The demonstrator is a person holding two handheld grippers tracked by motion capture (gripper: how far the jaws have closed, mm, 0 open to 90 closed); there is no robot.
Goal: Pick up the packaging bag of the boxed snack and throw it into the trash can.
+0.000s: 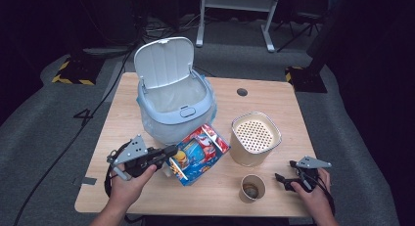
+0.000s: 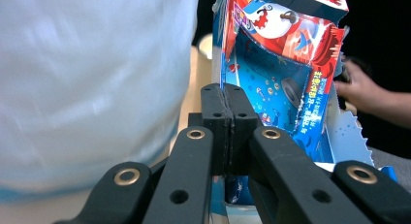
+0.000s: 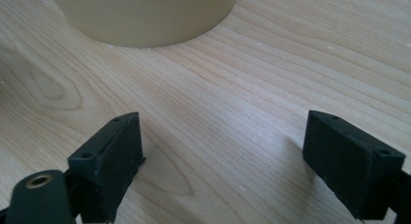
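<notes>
- Your right hand-held gripper (image 1: 283, 179) rests low on the desk (image 1: 274, 101) at about 4 o'clock, jaws spread wide, bare wood between them in the right gripper view (image 3: 223, 151).
- Paper cup (image 1: 252, 187) stands just beside it toward 5 o'clock, upright, something brown inside; can't tell what.
- Your left hand-held gripper (image 1: 171, 150) sits at about 8 o'clock, pointing toward desk centre, jaws pinched tight on an edge of the snack box (image 1: 198, 153).
- Left gripper view: the gripper's jaws (image 2: 228, 105) meet with the thin cardboard edge of the box (image 2: 276, 54) clamped between the pads.
- The box is red and blue, printed, tilted, torn open along one side; it sits near desk centre, just in front of the bin.
- Cream canister (image 1: 255, 138) with a perforated top stands at about 3 o'clock of the box, near it, upright; its lower wall shows in the right gripper view (image 3: 140, 15).
- White-blue bin (image 1: 175, 106) stands at 12 o'clock of the box, lid (image 1: 163, 59) flipped up and back, liner bag (image 1: 164, 128) hanging over the rim. Whether box and bag touch: can't tell.
- Small dark hole (image 1: 242, 92) in the desk at 1 o'clock, far side.
</notes>
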